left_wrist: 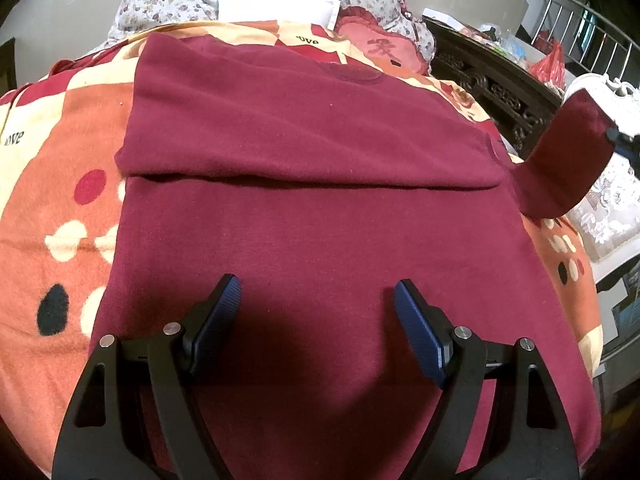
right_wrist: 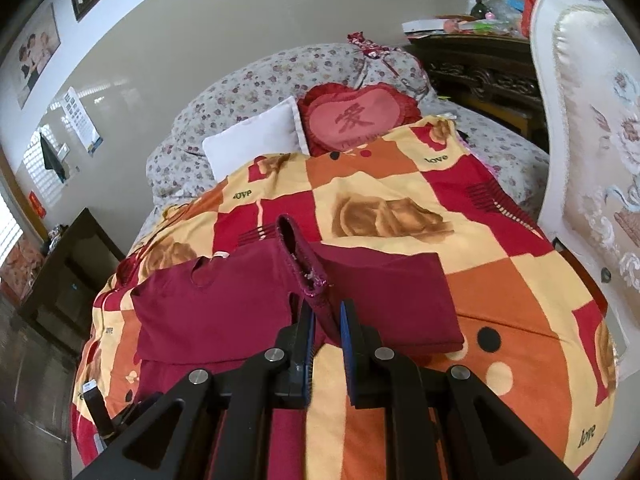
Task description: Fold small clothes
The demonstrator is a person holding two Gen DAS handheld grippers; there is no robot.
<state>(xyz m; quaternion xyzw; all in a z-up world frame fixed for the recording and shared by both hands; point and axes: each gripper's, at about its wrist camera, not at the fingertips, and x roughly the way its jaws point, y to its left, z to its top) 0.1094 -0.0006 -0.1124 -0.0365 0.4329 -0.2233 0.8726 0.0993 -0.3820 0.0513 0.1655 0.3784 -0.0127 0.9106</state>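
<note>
A maroon long-sleeved top lies flat on the patterned blanket, with one sleeve folded across its chest. My left gripper is open and empty, hovering low over the top's lower half. My right gripper is shut on the cuff of the other sleeve and holds it lifted above the blanket. In the left wrist view that raised sleeve hangs at the far right. The top also shows spread out in the right wrist view.
A white pillow and a red heart cushion lie at the head of the bed. A dark carved cabinet stands beyond the bed. A white upholstered chair stands close on the right.
</note>
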